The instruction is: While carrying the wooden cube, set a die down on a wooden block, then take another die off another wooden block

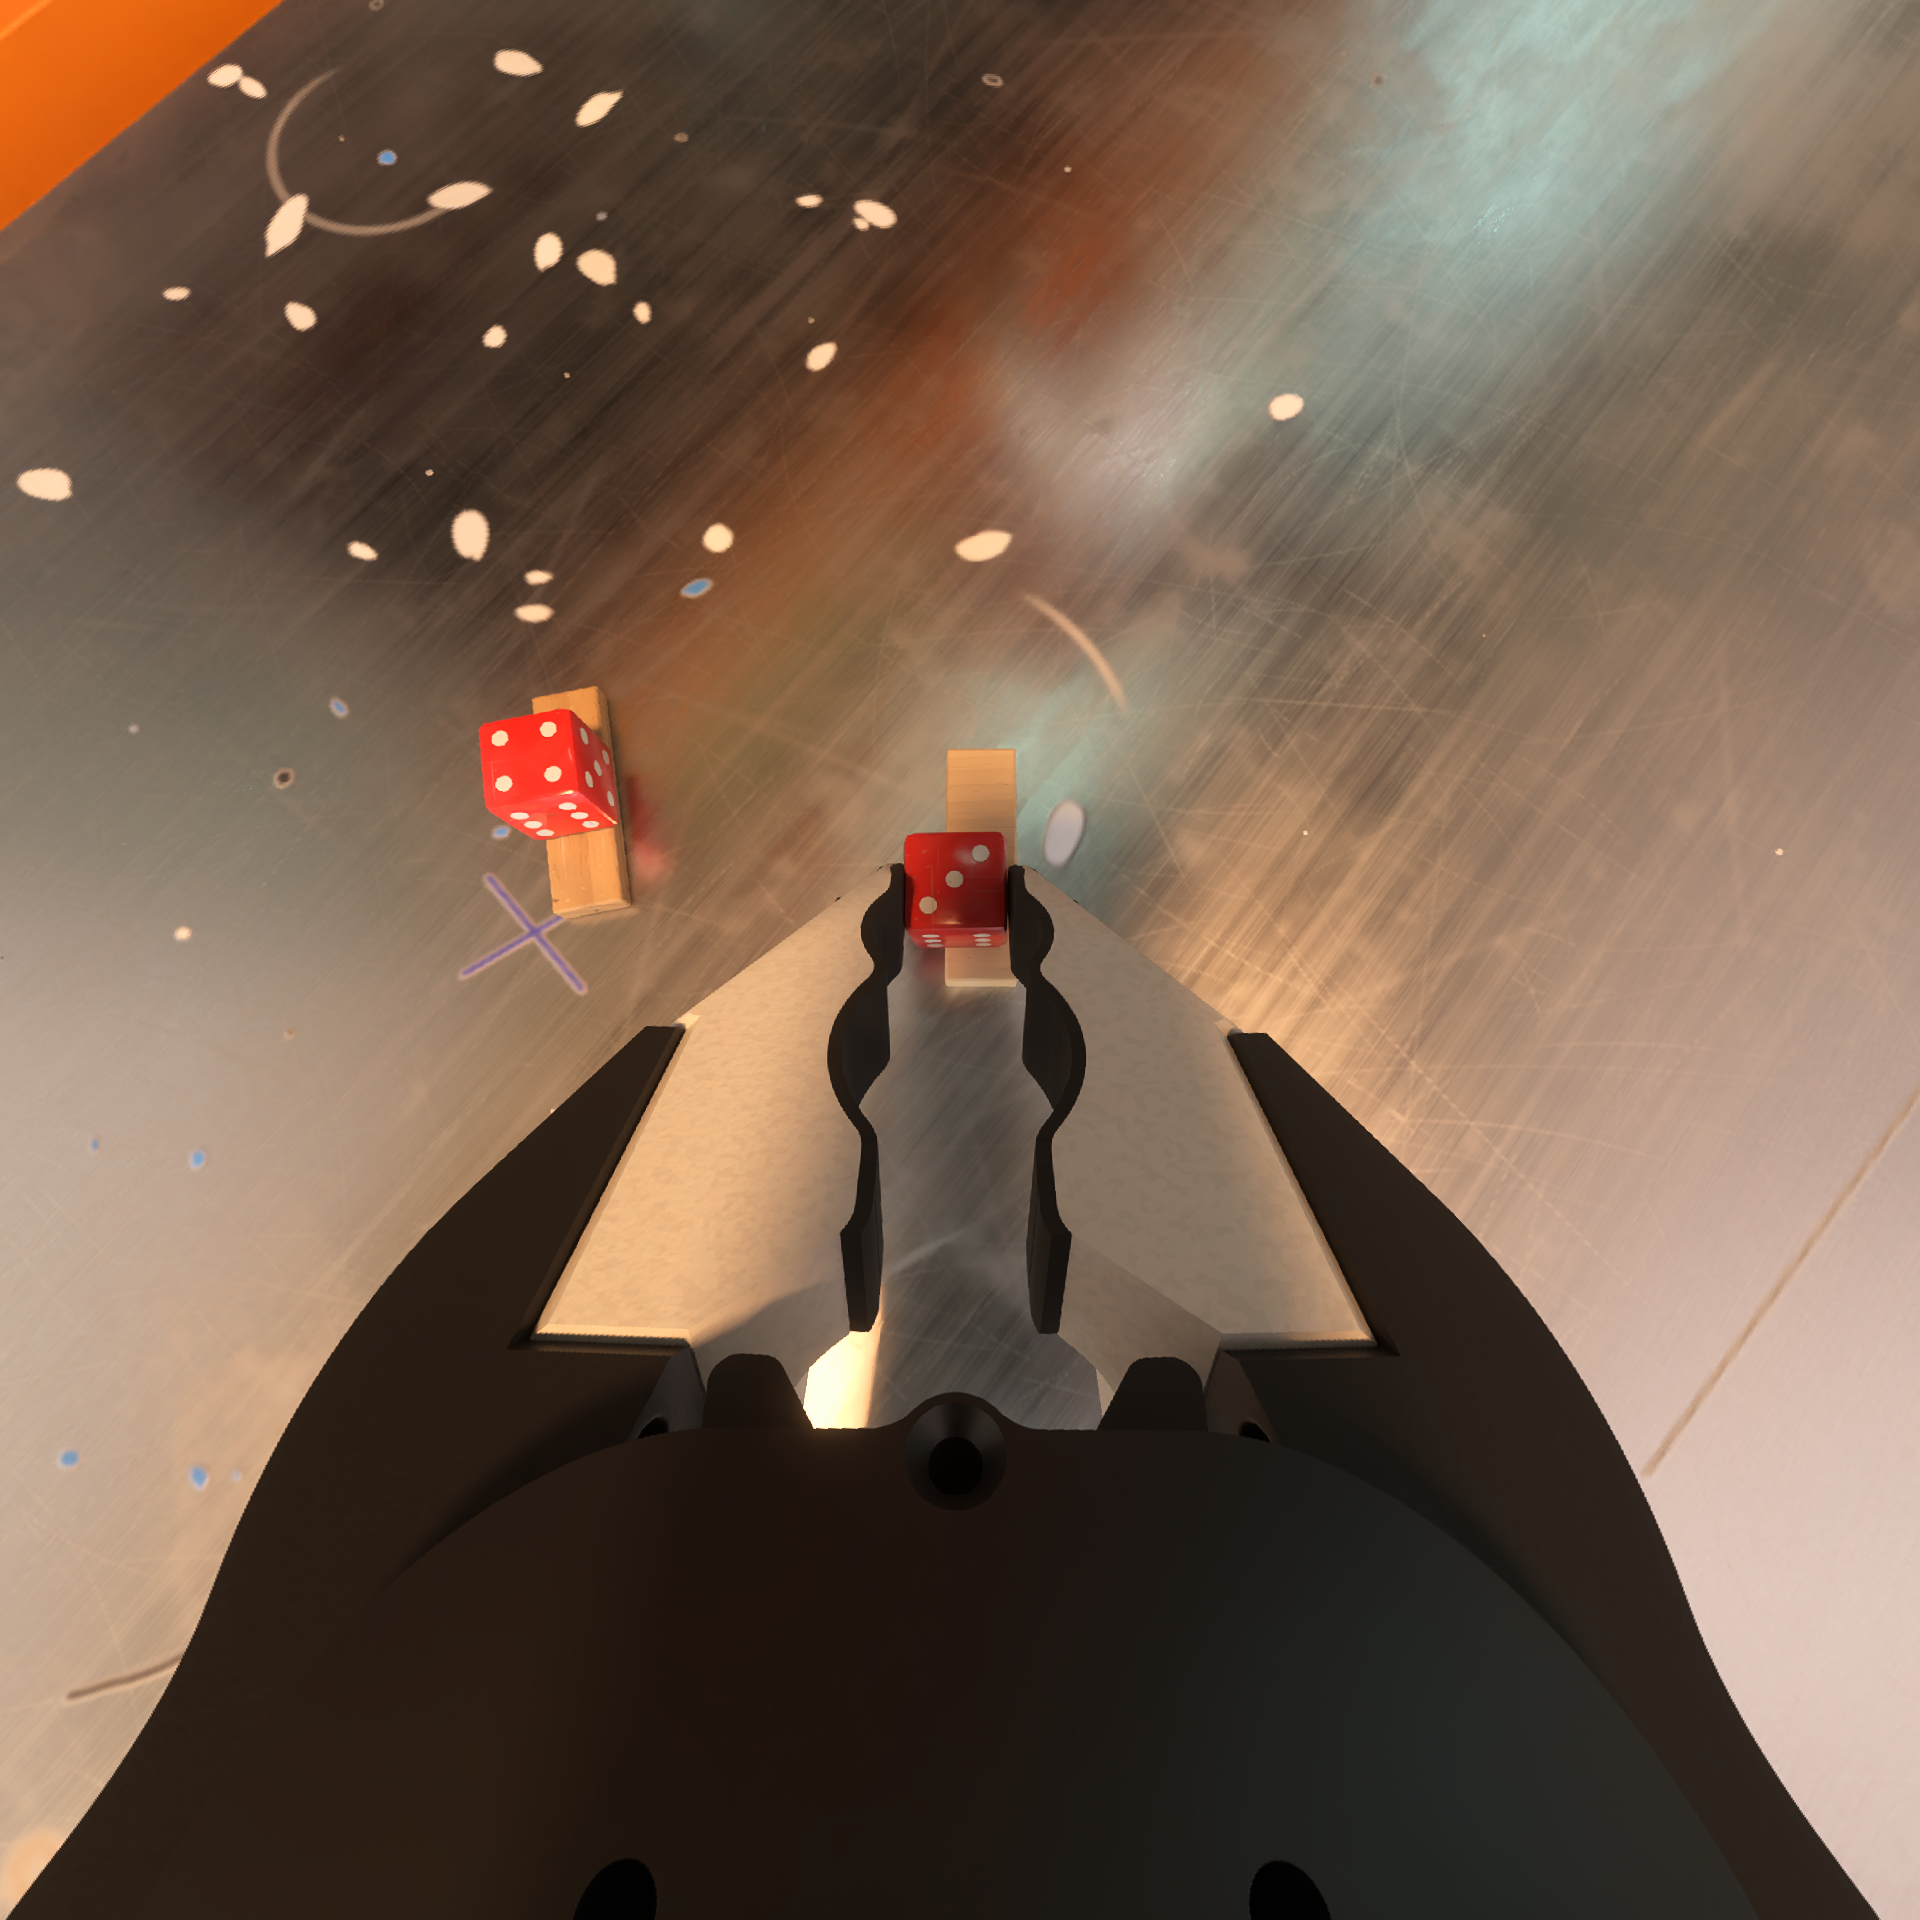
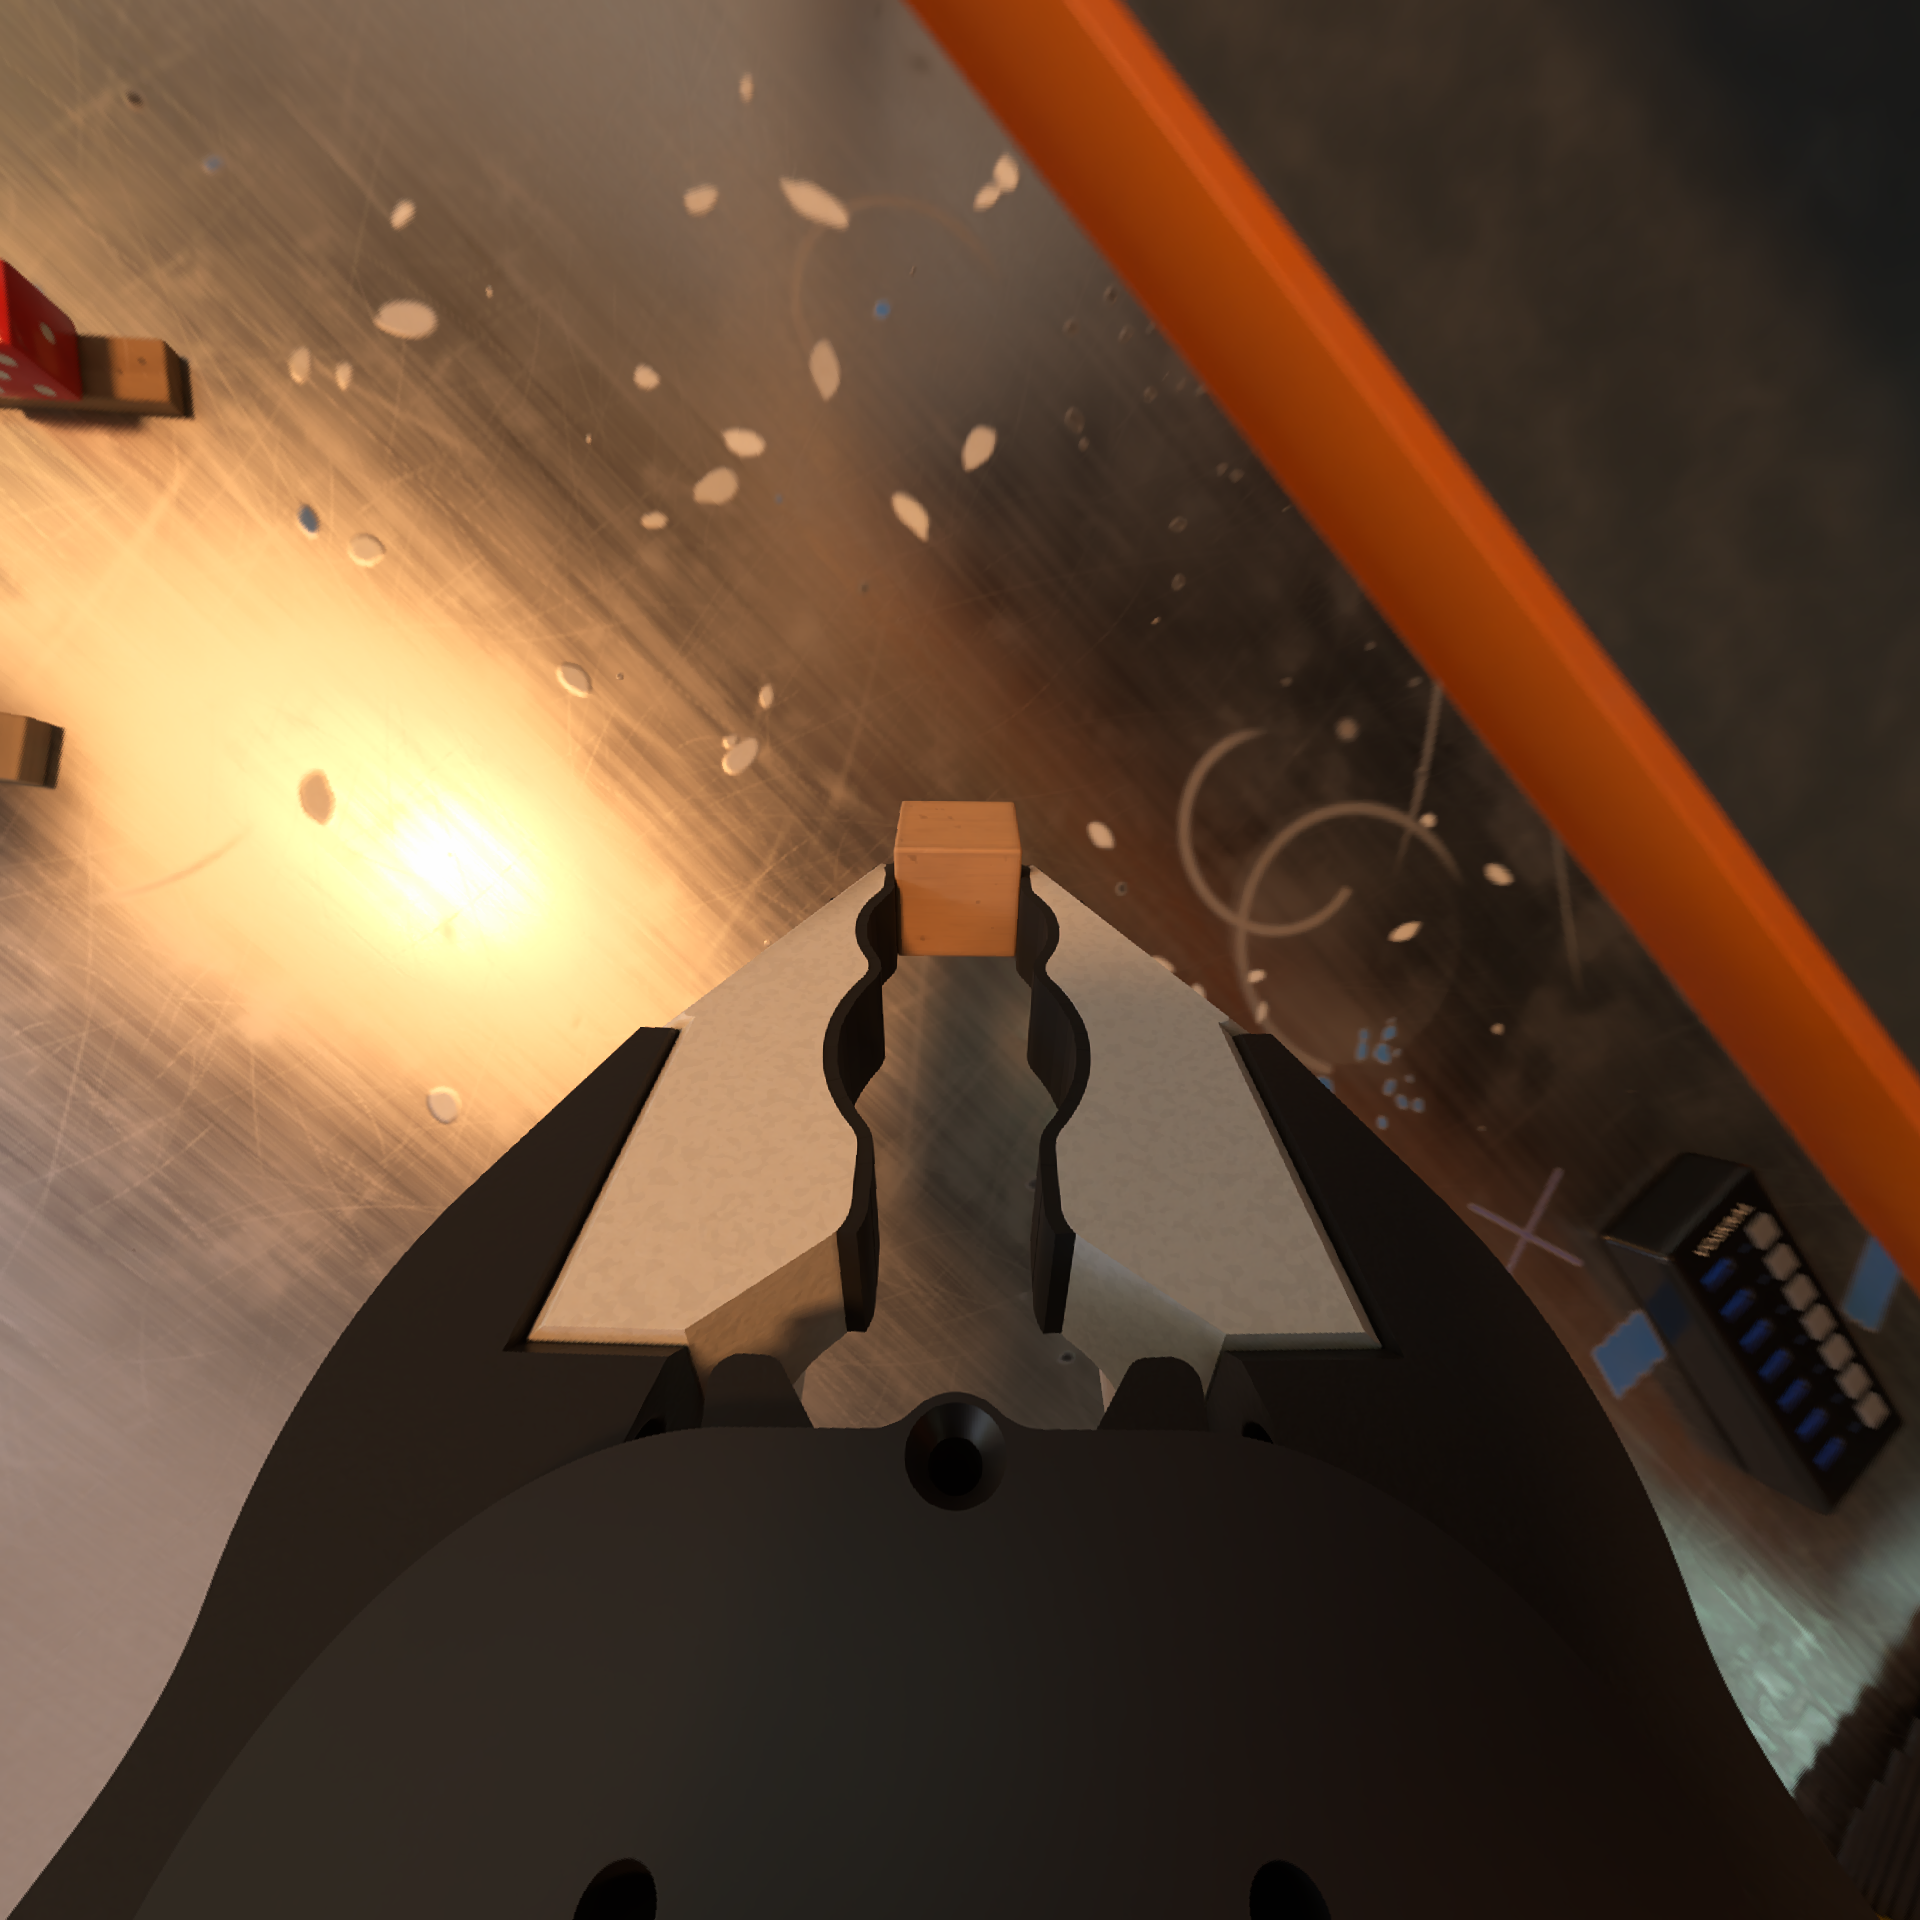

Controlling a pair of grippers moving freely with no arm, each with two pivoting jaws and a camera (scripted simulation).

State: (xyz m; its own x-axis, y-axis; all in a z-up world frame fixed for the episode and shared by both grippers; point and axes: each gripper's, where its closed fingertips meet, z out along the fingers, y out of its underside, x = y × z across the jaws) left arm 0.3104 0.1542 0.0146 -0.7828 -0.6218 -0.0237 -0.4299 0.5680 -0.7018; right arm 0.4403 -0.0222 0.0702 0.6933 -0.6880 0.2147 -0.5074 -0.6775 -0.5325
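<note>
In the left wrist view my left gripper (image 1: 956, 894) is shut on a red die (image 1: 954, 885) and holds it over a pale wooden block (image 1: 980, 792) lying on the scratched metal table. To the left a second red die (image 1: 542, 771) sits on another wooden block (image 1: 587, 868). In the right wrist view my right gripper (image 2: 956, 883) is shut on the wooden cube (image 2: 956, 878) and holds it above the table. That view also shows a die (image 2: 36, 338) on a block (image 2: 135, 374) at the far left edge, and another block's end (image 2: 29, 750) below it.
An orange rail (image 2: 1455, 540) runs along the table's edge; it also shows in the left wrist view's top left corner (image 1: 62, 94). A black box with blue and white buttons (image 2: 1766, 1330) lies near the rail at the right. Pale flecks and ring marks dot the table.
</note>
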